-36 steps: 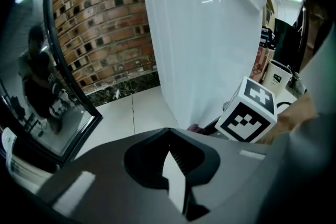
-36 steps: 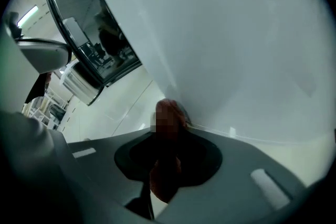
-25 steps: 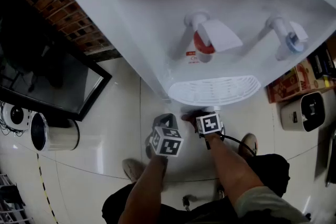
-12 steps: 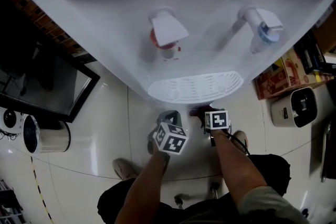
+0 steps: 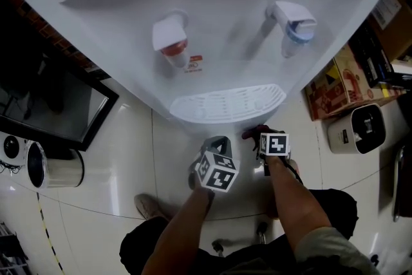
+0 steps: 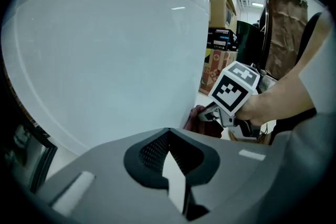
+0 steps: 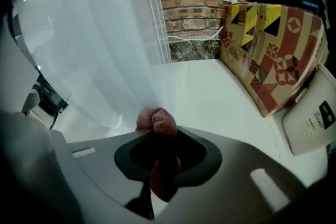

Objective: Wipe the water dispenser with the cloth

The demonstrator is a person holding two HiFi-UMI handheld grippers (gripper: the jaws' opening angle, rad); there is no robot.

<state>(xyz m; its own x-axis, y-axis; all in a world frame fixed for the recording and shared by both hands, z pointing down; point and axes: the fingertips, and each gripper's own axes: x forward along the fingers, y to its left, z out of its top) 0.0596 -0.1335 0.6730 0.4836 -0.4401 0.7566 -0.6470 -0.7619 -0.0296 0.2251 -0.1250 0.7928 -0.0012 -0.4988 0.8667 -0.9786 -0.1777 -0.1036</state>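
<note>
Right gripper view | right tongs (image 7: pixel 157 168) pinch cloth (image 7: pixel 157 122) (touching dispenser (image 7: pixel 94 60)) | left tongs (image 6: pixel 176 186) closed, empty

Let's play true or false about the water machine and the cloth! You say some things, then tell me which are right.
1. The right gripper is pinching the cloth. True.
2. The left gripper is pinching a cloth as well. False: its jaws are together with nothing between them.
3. The water dispenser has a red tap and a blue tap. True.
4. A cup stands on the drip tray. False: nothing stands on the tray.
5. The cloth is white. False: it is reddish-brown; the dispenser is the white thing.
</note>
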